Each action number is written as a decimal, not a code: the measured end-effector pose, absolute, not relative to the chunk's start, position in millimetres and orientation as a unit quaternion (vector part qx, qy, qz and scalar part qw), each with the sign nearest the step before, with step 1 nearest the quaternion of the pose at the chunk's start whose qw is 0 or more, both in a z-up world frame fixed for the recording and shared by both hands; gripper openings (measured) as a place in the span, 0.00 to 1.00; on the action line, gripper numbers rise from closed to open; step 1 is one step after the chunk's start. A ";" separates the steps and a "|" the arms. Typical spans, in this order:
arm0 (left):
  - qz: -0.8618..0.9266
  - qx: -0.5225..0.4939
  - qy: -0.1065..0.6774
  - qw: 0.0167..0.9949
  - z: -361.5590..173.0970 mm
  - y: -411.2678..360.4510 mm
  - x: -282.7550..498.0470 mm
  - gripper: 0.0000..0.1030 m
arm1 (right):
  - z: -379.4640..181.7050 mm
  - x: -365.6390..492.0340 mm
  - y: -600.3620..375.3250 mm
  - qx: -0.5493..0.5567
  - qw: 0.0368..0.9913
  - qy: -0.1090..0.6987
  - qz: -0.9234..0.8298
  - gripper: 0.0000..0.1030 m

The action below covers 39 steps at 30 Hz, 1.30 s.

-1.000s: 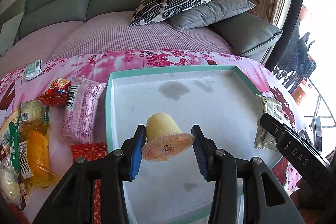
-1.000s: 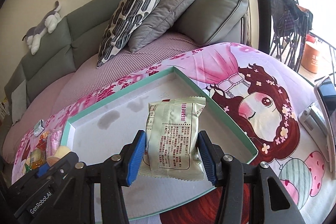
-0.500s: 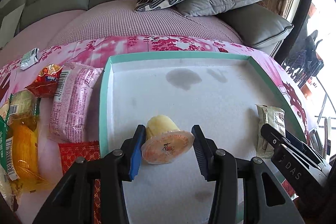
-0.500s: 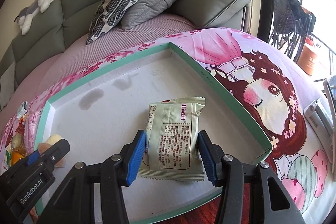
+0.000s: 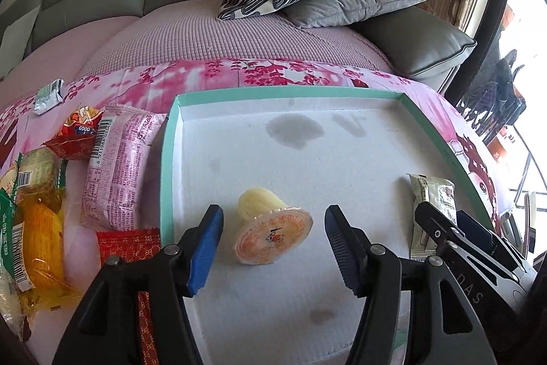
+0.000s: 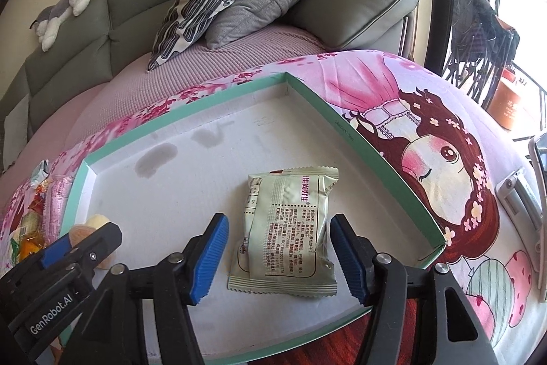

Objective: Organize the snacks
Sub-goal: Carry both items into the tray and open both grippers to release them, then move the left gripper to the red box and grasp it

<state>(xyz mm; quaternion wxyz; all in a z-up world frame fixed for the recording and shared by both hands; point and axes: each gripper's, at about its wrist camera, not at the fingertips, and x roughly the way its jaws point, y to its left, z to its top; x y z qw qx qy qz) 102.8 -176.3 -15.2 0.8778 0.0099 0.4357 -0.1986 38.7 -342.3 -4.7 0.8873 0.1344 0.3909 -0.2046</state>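
Left gripper (image 5: 273, 248): jaws now apart, jelly cup (image 5: 273, 236) released on its side.
Right gripper (image 6: 278, 257): opened too, packet (image 6: 285, 231) freed.
Tray (image 5: 167, 159): two snacks delivered (more wait outside).

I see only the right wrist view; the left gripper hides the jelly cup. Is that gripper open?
Observer: Yes, the left gripper is open; the jelly cup lies on its side in the tray, between the fingers, touching neither.
Operator: Where does the cup's lid face?
Observer: Toward the camera.
Operator: Any snack just outside the tray there?
Observer: A red patterned packet lies beside the tray's left rim, with a pink packet beyond it.
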 end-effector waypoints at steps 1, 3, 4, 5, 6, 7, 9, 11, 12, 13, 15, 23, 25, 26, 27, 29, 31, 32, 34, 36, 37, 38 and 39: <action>-0.200 0.008 0.435 0.878 -12.6 -176.5 101.9 0.66 | -2.5 38.0 -341.6 0.132 0.889 0.388 -0.205 0.67; -0.201 0.006 0.433 0.878 -6.2 -175.6 100.0 0.72 | 3.0 35.4 -340.9 0.130 0.892 0.380 -0.208 0.67; -0.200 0.007 0.432 0.879 -2.5 -174.8 99.5 0.73 | 6.1 34.2 -341.2 0.131 0.894 0.375 -0.208 0.67; -0.198 0.006 0.429 0.881 1.2 -173.6 98.8 0.73 | 8.6 32.8 -341.7 0.133 0.895 0.371 -0.210 0.67; -0.196 0.004 0.425 0.883 4.9 -171.9 98.0 0.73 | 10.6 31.5 -342.3 0.134 0.895 0.369 -0.211 0.67; -0.193 0.003 0.422 0.886 7.7 -169.7 97.8 0.73 | 11.8 30.5 -342.4 0.134 0.896 0.367 -0.212 0.67; -0.182 -0.001 0.419 0.890 12.7 -165.1 97.7 0.73 | 12.6 29.8 -343.0 0.133 0.895 0.368 -0.213 0.67; -0.170 -0.008 0.414 0.895 15.5 -159.6 98.4 0.77 | 11.8 30.0 -342.7 0.132 0.895 0.370 -0.211 0.67; -0.162 -0.011 0.411 0.897 15.9 -157.0 99.1 0.79 | 11.2 30.3 -342.3 0.132 0.895 0.372 -0.207 0.69; -0.151 -0.012 0.407 0.901 15.8 -154.2 100.1 0.87 | 10.5 30.7 -341.5 0.131 0.895 0.373 -0.205 0.72; -0.129 -0.014 0.399 0.908 13.7 -148.4 101.8 0.96 | 9.7 31.4 -338.9 0.123 0.897 0.373 -0.202 0.87; -0.072 -0.028 0.412 0.908 0.2 -126.7 110.4 0.96 | 9.1 32.9 -335.1 0.113 0.900 0.372 -0.198 1.00; -0.069 -0.032 0.413 0.908 -0.6 -123.6 109.8 0.96 | 9.2 33.2 -334.2 0.112 0.899 0.374 -0.198 1.00; -0.068 -0.032 0.413 0.908 -0.9 -122.6 108.4 0.96 | 9.4 33.2 -333.2 0.111 0.899 0.376 -0.197 1.00; -0.067 -0.033 0.413 0.908 -0.8 -120.9 107.3 0.96 | 9.9 33.0 -331.1 0.108 0.898 0.378 -0.196 1.00; -0.069 -0.037 0.412 0.908 0.0 -116.9 102.9 0.96 | 11.5 32.8 -325.3 0.096 0.899 0.384 -0.190 1.00; -0.070 -0.043 0.415 0.906 0.5 -111.2 98.1 0.96 | 12.6 33.6 -317.9 0.082 0.897 0.393 -0.182 1.00; -0.072 -0.048 0.419 0.904 0.2 -107.3 95.9 0.96 | 12.9 33.7 -314.5 0.079 0.897 0.397 -0.178 1.00; -0.073 -0.050 0.429 0.899 -0.5 -100.1 92.2 0.96 | 13.7 32.9 -308.0 0.081 0.897 0.400 -0.167 1.00; -0.065 -0.041 0.438 0.896 0.4 -93.5 89.4 0.96 | 15.3 32.2 -301.3 0.082 0.897 0.405 -0.156 1.00; -0.057 -0.037 0.444 0.894 1.3 -89.5 88.5 0.96 | 16.1 31.8 -297.4 0.081 0.897 0.406 -0.153 1.00; -0.050 -0.034 0.447 0.893 2.6 -84.4 87.3 0.96 | 17.1 31.4 -293.6 0.080 0.898 0.406 -0.149 1.00; -0.044 -0.034 0.446 0.893 5.0 -78.6 86.3 0.96 | 18.1 31.1 -290.0 0.079 0.899 0.406 -0.145 1.00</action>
